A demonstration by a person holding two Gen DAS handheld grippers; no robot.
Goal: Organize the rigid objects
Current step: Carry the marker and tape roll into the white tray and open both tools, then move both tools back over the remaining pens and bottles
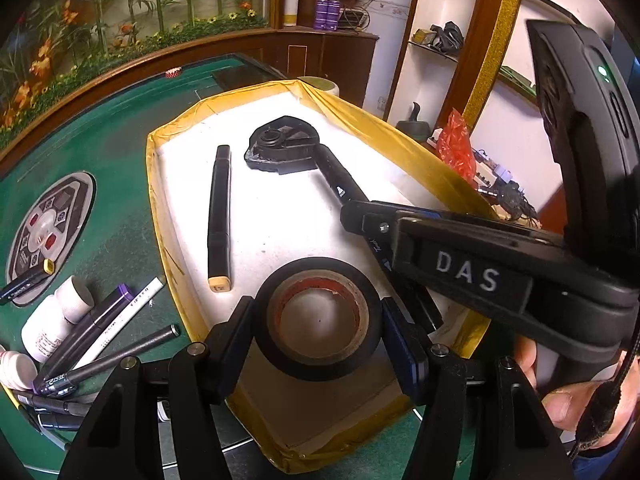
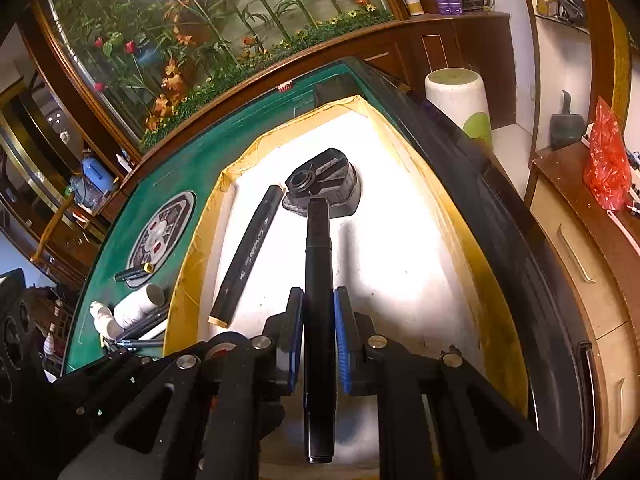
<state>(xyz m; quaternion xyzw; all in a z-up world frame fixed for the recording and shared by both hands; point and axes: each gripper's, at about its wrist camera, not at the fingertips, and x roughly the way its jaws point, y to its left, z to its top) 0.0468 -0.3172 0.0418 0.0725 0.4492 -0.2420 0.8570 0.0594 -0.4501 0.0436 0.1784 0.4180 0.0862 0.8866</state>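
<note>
1. Currently my left gripper [image 1: 318, 322] is clamped on a black roll of electrical tape [image 1: 318, 364], held over the yellow-taped white tray [image 1: 176, 248].
2. My right gripper [image 2: 318, 340] is clamped on a black marker pen [image 2: 319, 320], its tip beside a black plastic part [image 2: 328, 178] ahead.

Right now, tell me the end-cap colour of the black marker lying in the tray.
Tan end cap, clearest in the left wrist view.

Green felt table [image 1: 120, 184] with a round control panel [image 1: 48, 232] set in the middle. A white tray [image 1: 176, 248] with yellow taped rim sits toward the right edge. Left of the tray, right on the felt: a pile of pens [image 1: 100, 336], a couple white bottles [image 1: 52, 324], and one marker [image 1: 26, 284] lying across the panel.
</note>
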